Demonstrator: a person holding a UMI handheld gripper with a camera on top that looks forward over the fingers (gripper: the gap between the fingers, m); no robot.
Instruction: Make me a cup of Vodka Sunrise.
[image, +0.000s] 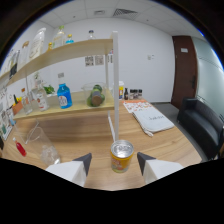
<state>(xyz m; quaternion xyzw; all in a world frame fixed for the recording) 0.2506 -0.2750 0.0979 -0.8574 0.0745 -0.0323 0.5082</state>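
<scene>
A hand-held gripper (114, 161) hovers over a wooden table (165, 142) with its fingers spread wide and nothing gripped, a yellow can (122, 156) standing upright between them with a gap at either side. Clear glasses (42, 142) sit off at about ten o'clock from the can, and a blue bottle (63, 96) waits on the shelf (75, 112) beyond. The next move, by the look of it, calls for centring on the can and closing squarely around its middle so it lifts without tipping.
</scene>
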